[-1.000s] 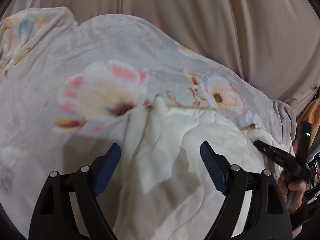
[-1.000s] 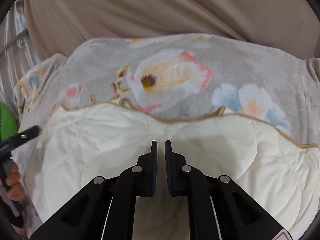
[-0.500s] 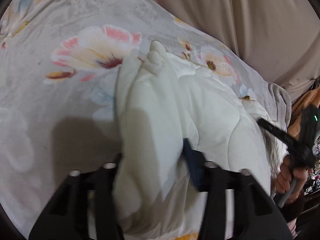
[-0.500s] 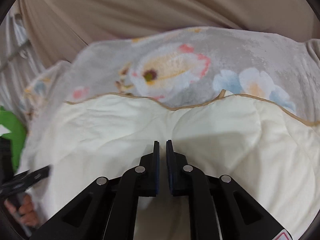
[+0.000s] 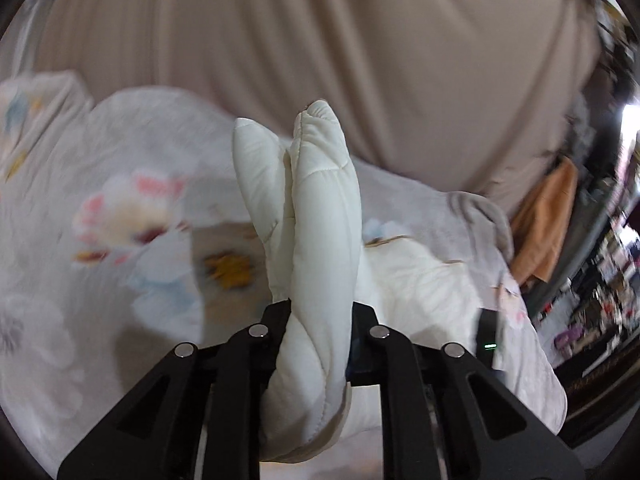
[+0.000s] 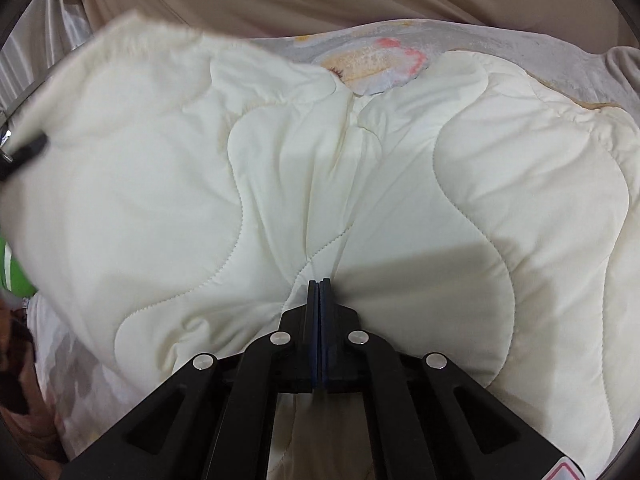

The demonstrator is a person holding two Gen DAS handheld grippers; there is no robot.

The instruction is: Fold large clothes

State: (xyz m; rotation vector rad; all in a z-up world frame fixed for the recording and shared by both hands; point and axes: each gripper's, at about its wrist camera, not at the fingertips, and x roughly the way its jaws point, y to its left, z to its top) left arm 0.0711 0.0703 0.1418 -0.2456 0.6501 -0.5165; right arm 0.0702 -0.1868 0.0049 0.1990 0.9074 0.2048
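Observation:
A cream quilted cloth (image 6: 280,184) lies on a grey floral blanket (image 5: 120,216). My left gripper (image 5: 320,308) is shut on a bunched fold of the cream cloth (image 5: 316,232), which stands up between the fingers, lifted above the blanket. My right gripper (image 6: 319,286) is shut with its jaws together, pressed into the cream cloth; whether cloth is pinched between the tips I cannot tell. The left gripper's tip also shows at the left edge of the right wrist view (image 6: 24,152), under a raised edge of the cloth.
A beige curtain (image 5: 360,60) hangs behind the blanket (image 6: 520,44). An orange cloth (image 5: 544,220) and cluttered shelves (image 5: 608,264) are at the right. A green object (image 6: 16,272) is at the left edge.
My left gripper closed on the cream cloth's corner and lifted it up. The right gripper moved forward and down onto the cloth, its jaws now fully together.

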